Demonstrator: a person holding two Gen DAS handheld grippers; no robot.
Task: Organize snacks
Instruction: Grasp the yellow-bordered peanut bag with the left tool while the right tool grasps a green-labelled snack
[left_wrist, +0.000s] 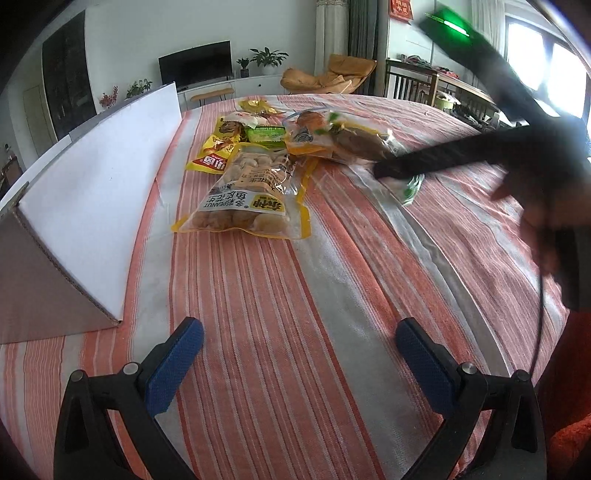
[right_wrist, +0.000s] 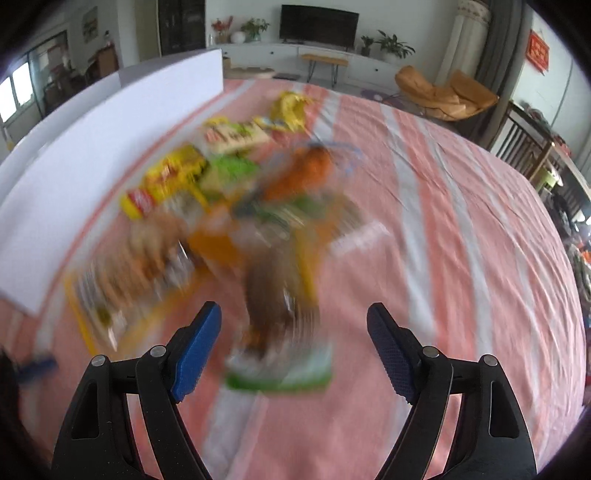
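Snack packets (left_wrist: 258, 162) lie heaped mid-cloth on a striped tablecloth (left_wrist: 295, 314), right of a white cardboard box (left_wrist: 92, 206).

Both tools are spread and hold nothing: the left gripper (left_wrist: 299, 354) sits near and well apart from the pile, while the right gripper (right_wrist: 295, 343) hovers blurred just beside a green-edged packet (right_wrist: 280, 332). These look light, crinkly and slippery; a flat sealed edge seems the safest place to pinch.
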